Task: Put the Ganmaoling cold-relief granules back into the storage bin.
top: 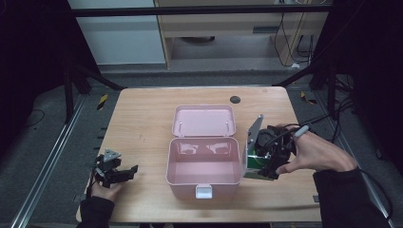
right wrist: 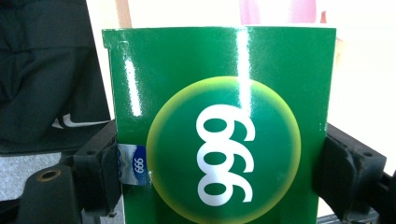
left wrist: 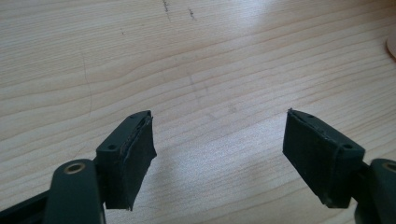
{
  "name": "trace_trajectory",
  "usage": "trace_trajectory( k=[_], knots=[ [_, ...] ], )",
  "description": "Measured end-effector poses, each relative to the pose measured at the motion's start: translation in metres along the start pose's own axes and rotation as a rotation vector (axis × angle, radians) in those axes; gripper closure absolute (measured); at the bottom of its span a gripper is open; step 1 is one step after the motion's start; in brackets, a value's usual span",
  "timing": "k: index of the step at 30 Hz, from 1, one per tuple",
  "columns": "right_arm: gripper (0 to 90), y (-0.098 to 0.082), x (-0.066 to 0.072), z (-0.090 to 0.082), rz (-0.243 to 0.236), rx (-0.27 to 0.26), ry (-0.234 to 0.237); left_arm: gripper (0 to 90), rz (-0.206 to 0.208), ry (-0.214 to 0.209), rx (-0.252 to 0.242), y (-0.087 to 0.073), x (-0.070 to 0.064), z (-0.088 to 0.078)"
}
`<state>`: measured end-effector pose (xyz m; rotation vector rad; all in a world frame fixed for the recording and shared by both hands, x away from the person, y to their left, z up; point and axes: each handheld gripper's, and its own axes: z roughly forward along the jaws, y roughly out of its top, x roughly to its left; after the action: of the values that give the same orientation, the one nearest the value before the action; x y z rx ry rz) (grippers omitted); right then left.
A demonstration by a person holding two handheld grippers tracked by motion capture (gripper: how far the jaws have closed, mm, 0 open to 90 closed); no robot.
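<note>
Pink box (top: 203, 164) open mid-table; R claw (top: 256, 164) w/ green carton (top: 254, 162) beside it; L claw (top: 124, 172) near edge.

Glossy green carton (right wrist: 219, 121), matt wood-grain table (left wrist: 196, 60), smooth pink plastic box (top: 203, 166).

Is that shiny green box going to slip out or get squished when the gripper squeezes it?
The green box looks like glossy cardboard, so it could be a bit slippery, though the right gripper has it clamped on both sides. Its walls look straight, not dented, so it seems stiff enough. It is probably light, as small cartons tend to be, but I cannot see what is inside.
</note>
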<state>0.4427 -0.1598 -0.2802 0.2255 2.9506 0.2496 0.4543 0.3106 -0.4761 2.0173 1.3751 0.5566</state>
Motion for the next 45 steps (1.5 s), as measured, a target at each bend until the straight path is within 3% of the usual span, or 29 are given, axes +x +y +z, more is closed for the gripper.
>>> trace_trajectory(
  k=[35, 45],
  knots=[
    [16.2, 0.068, -0.002, 0.005, -0.098, -0.035, 0.0, 23.9, 0.0, 0.001, -0.006, 0.0, 0.0, -0.001],
    [16.2, 0.083, -0.002, 0.017, -0.116, -0.027, 0.01, 23.9, 0.003, 0.003, -0.007, 0.001, 0.0, -0.001]
  ],
)
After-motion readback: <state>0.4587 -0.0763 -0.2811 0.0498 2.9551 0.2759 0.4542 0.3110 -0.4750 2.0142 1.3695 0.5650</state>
